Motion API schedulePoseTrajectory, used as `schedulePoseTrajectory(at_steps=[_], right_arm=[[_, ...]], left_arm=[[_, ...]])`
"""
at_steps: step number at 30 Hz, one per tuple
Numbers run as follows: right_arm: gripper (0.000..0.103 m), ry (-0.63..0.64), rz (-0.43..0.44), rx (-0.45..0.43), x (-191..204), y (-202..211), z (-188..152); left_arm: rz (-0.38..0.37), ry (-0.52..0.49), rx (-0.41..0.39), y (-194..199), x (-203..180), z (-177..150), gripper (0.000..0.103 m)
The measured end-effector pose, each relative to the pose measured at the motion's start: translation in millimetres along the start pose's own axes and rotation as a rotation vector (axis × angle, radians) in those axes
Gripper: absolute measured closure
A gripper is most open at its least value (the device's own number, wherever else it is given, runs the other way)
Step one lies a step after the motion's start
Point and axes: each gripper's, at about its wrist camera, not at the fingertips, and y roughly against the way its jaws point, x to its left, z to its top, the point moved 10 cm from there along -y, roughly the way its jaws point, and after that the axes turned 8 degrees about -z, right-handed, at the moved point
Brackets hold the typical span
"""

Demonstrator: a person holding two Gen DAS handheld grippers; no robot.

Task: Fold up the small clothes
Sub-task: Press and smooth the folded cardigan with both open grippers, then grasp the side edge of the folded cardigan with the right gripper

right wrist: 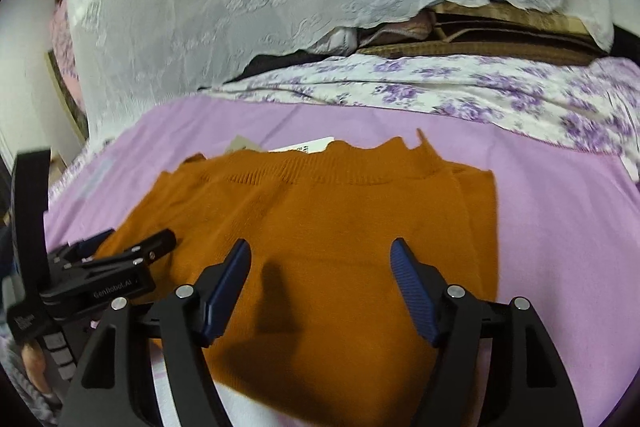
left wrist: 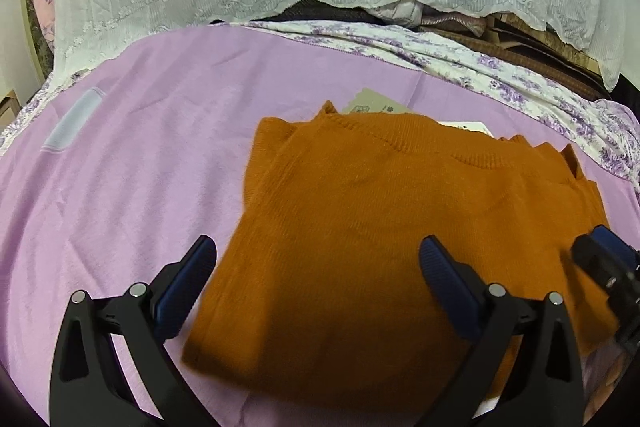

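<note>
Rust-orange ribbed knit sweater (left wrist: pixel 380 227) lies partly folded on lilac bed sheet (left wrist: pixel 120 147), centre frame, collar at far edge, long axis running away from both released, empty hand-held grippers, left (left wrist: pixel 316 259) and right (right wrist: pixel 320 259), hovering over its near hem.

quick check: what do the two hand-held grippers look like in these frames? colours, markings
Both match: matte black wedge-shaped finger arms with silver round pivot pins and dark blue ribbed pads. Left hand-held gripper shows white "GenRobot.AI" lettering on its black body in the right wrist view. Right hand-held gripper shows no marking. No cables visible.
</note>
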Motion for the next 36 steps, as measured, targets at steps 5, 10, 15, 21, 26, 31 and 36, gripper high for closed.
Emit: schedulePoseTrajectory(at_steps=[5,10,15,21,26,31,36], right_arm=[[0.030,-0.067,0.018,-0.030,-18,21,2],[0.030,-0.191,0.017,-0.048,-57,39,6],[0.030,-0.326,0.031,-0.039,-95,41,10],[0.030,-0.457,0.139,0.079,-112,12,-1],[0.030,-0.487,0.199,0.116,-109,-4,3],[0.031,-0.470,0.208,0.141,-103,-16,3],[0.047,-0.418,0.192,0.150,-95,-28,5]], left_arm=[[0.004,0.009,-0.027,21,2,-8,0.004],[0.007,-0.026,-0.047,39,-11,-15,0.004],[-0.013,-0.081,-0.041,46,-38,-13,0.004],[-0.066,-0.130,-0.016,47,-80,-14,0.004],[-0.017,-0.201,-0.041,45,-106,-8,0.004],[-0.015,-0.132,0.025,18,-105,-8,0.004],[-0.054,-0.080,0.082,0,-97,-23,0.004]])
